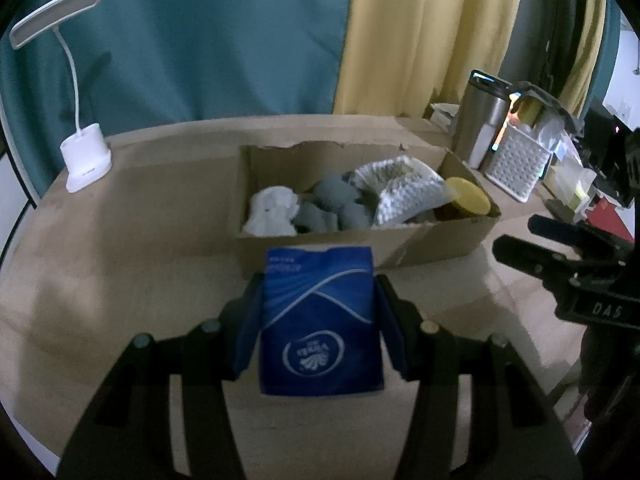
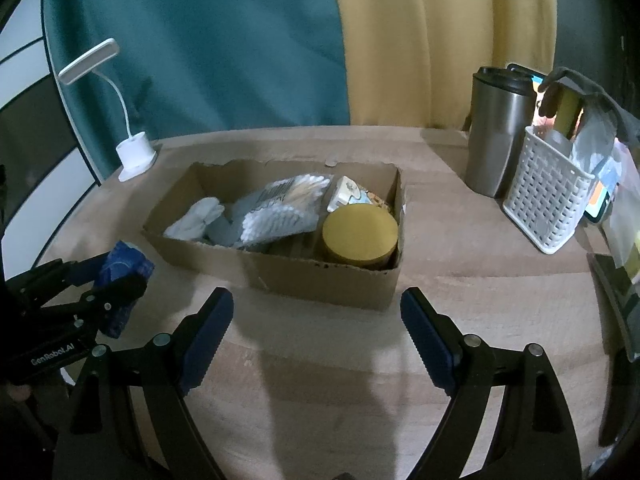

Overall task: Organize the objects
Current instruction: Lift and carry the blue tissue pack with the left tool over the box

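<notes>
Your worktop (image 2: 460,280) stretches pale and woody beneath both tools, backed by teal and yellow curtains. At its centre sits the open cardboard box (image 2: 280,276), already carrying a white cloth (image 1: 272,212), grey bundles, a bubble-wrap pouch (image 1: 404,196) and a round yellow-lidded tin (image 2: 360,234).

Your left gripper (image 1: 318,316) is clamped on the blue tissue pack (image 1: 320,320), held above the worktop just short of the box's near wall. The pack looks light, soft and easily squashed, its film wrapper probably slippery; the pads pinch it across the narrow sides near mid-height, a sensible hold that should need only gentle pressure.

Your right gripper (image 2: 316,332) hovers with its jaws well apart and nothing between them, pointed at the box.

Writing is scarce: the pack bears a white oval logo and small print too blurred to read. "GenRobot.AI" shows on the left tool's body in the right wrist view; "DAS" shows on the right tool's body in the left.
</notes>
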{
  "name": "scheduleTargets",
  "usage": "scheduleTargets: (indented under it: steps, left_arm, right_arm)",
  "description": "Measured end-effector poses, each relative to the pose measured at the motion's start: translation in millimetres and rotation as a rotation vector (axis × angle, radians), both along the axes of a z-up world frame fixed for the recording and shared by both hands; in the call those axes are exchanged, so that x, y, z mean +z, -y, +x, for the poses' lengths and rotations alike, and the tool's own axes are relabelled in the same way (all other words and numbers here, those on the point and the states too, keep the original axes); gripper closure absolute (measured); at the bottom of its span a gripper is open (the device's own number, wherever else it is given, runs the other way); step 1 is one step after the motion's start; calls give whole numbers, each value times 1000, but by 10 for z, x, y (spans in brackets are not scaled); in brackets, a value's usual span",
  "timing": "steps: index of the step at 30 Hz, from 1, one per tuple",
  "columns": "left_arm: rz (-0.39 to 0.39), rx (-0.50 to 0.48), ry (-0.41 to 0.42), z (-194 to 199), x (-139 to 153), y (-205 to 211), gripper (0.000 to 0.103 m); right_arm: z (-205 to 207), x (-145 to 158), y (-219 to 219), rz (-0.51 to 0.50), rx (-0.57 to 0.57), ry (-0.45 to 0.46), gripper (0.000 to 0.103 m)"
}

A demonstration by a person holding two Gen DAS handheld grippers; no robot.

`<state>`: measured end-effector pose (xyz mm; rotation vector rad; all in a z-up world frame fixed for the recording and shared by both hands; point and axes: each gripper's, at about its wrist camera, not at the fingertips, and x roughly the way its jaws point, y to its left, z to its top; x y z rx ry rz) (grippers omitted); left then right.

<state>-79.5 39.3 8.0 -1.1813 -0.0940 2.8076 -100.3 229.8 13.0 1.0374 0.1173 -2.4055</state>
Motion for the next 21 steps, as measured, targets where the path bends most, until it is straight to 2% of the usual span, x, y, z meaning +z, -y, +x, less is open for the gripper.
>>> scheduleTargets:
  steps: [21]
  left_arm:
    - [6,-6,-15,-314,102,3,49]
  right_arm:
    - [-242,59,47,0,-8,1,15]
